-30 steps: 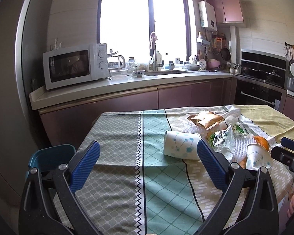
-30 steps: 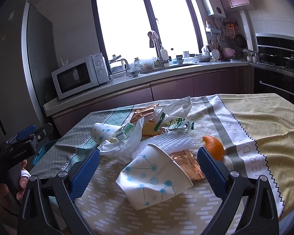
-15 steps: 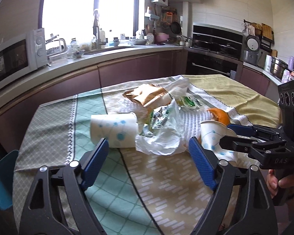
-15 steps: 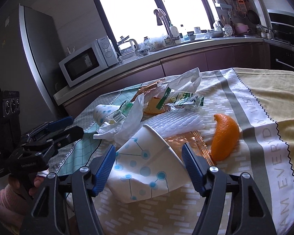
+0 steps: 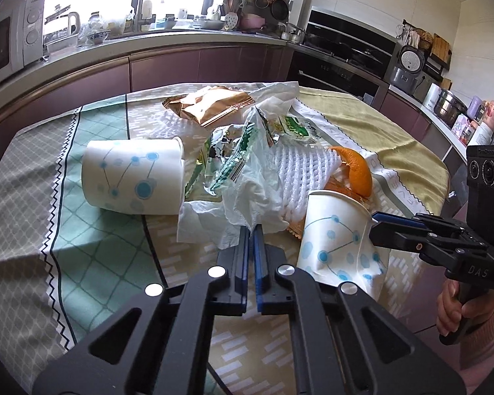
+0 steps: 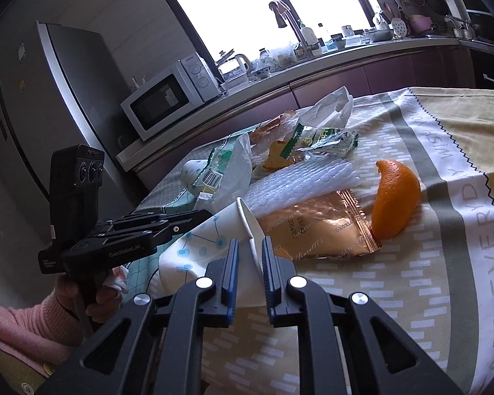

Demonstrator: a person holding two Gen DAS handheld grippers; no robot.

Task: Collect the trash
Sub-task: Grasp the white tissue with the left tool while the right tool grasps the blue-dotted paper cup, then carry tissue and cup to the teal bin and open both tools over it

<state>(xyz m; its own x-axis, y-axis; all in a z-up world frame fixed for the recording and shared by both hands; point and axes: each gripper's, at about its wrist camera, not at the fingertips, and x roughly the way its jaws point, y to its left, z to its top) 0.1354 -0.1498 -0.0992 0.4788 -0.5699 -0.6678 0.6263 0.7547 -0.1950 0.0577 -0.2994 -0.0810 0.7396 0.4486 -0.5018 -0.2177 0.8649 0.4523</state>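
Trash lies in a heap on the table. My left gripper [image 5: 250, 230] is shut, its tips pinching the near edge of a crumpled white plastic bag [image 5: 247, 194]. My right gripper [image 6: 249, 243] has its jaws closing on the rim of a dotted paper cup [image 6: 197, 247], which is squashed flat between the pads. In the left wrist view that cup [image 5: 336, 240] sits in the right gripper [image 5: 373, 222]. A second dotted cup [image 5: 131, 177] lies on its side at the left. An orange peel [image 6: 395, 197], a copper snack wrapper [image 6: 319, 227] and white foam netting [image 5: 299, 171] lie beside them.
A patterned tablecloth [image 5: 98, 263] covers the table. Green wrappers [image 6: 322, 138] and a brown bag [image 5: 210, 105] lie at the far side of the heap. A microwave [image 6: 168, 98] and a fridge [image 6: 49, 98] stand behind. A hand in a pink sleeve [image 6: 33, 319] holds the left gripper.
Both grippers went from wide open to shut. The left one swung right and dipped to the plastic bag. The right one sank onto the near cup and crushed it.
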